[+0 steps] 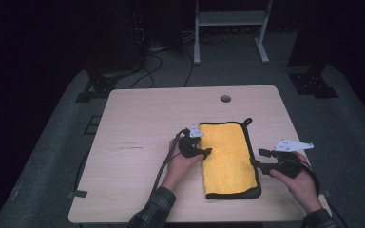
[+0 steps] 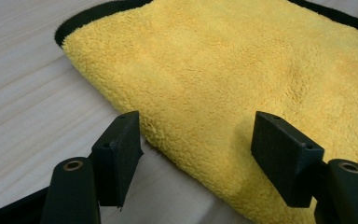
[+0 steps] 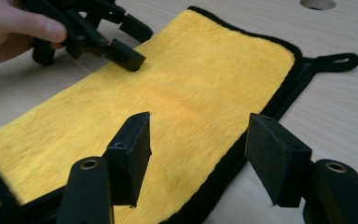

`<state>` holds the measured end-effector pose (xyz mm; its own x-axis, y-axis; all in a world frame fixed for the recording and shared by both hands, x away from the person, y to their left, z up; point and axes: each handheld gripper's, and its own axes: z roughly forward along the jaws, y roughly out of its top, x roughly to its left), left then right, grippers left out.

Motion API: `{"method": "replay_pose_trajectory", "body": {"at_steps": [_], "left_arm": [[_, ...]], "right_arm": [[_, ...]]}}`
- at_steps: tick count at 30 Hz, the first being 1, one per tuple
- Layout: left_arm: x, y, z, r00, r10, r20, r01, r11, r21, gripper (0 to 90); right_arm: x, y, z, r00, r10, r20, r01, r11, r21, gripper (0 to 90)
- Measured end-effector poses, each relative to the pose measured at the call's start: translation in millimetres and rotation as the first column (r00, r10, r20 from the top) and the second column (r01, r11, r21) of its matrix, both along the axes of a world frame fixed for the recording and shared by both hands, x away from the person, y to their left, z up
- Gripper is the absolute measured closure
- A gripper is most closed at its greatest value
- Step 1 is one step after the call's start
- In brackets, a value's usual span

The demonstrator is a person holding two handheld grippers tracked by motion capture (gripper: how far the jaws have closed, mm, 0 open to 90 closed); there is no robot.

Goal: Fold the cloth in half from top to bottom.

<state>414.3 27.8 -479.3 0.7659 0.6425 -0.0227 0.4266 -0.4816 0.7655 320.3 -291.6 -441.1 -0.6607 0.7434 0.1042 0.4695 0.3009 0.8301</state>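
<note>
Towel [image 1: 227, 159]: fluffy yellow cloth, black trim. Table [image 1: 142, 142]: pale matt wood-grain. Claw pads [image 3: 133, 151]: matt black, rough.

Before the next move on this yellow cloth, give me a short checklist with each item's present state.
1. Left gripper open: ok, jaws spread.
2. Right gripper open: ok, jaws spread.
3. Left gripper at the edge of the yellow cloth: ok, jaws straddle its left edge.
4. Right gripper at the black-trimmed right edge: ok.
5. Cloth lying flat on the table: ok.
6. Either gripper pinching cloth: not ok, not yet.
</note>
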Motion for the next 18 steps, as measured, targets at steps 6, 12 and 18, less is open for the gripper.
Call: {"method": "replay_pose_trajectory", "body": {"at_steps": [6,12,18], "left_arm": [[15.3,5.9,9.1,0.9995,0.024,0.021,-0.024,0.9997,0.008,33.3],[40.3,14.2,14.2,0.9988,0.048,-0.001,-0.048,0.9979,-0.043,35.7],[66.0,14.8,10.6,0.9986,0.048,-0.024,-0.049,0.9984,-0.027,40.8]], "right_arm": [[32.2,0.1,1.9,0.9999,-0.012,-0.003,0.012,1.000,-0.017,39.7],[55.4,1.5,3.3,0.9999,-0.011,-0.001,0.011,0.999,-0.035,39.5],[69.6,5.0,-1.3,0.9999,-0.010,-0.011,0.009,1.000,-0.027,40.1]]}}
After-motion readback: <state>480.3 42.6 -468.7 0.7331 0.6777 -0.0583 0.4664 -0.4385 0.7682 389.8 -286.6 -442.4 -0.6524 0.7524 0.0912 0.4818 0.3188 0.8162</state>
